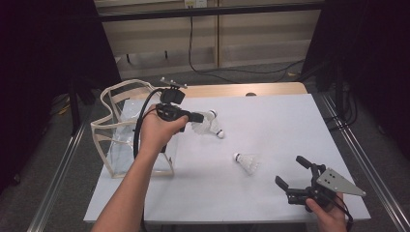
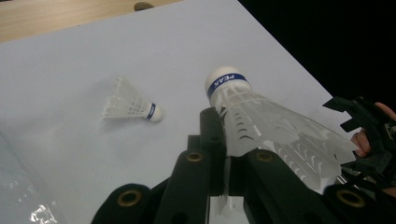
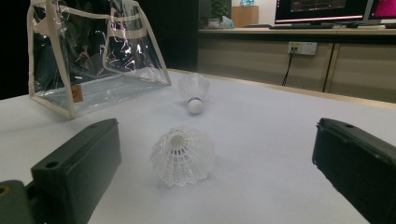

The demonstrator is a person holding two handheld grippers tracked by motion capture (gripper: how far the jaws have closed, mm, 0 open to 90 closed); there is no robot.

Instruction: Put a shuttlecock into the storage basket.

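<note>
Presently catalogued:
Left gripper [image 1: 196, 117]: raised above the table, jaws clamped on the skirt of a white plastic shuttlecock [image 2: 261, 121].
Held shuttlecock, axis: cork cap with blue band pointing away from the jaws, skirt flaring back past them.
Clear tote bag [image 1: 126, 126]: standing at the table's 9 o'clock edge, just beside the left hand [image 1: 155, 131]; mouth open upward, cream trim.
Key relation: bag lies toward 8 o'clock of the held shuttlecock in the high view; left hand is by far the nearer.
Right gripper [image 1: 293, 175]: at 5 o'clock, jaws wide apart, nothing between them.
Loose shuttlecocks: one [image 3: 183, 156] ahead of the right jaws, skirt toward them; another [image 3: 194, 92] farther off, nearer the bag.
</note>
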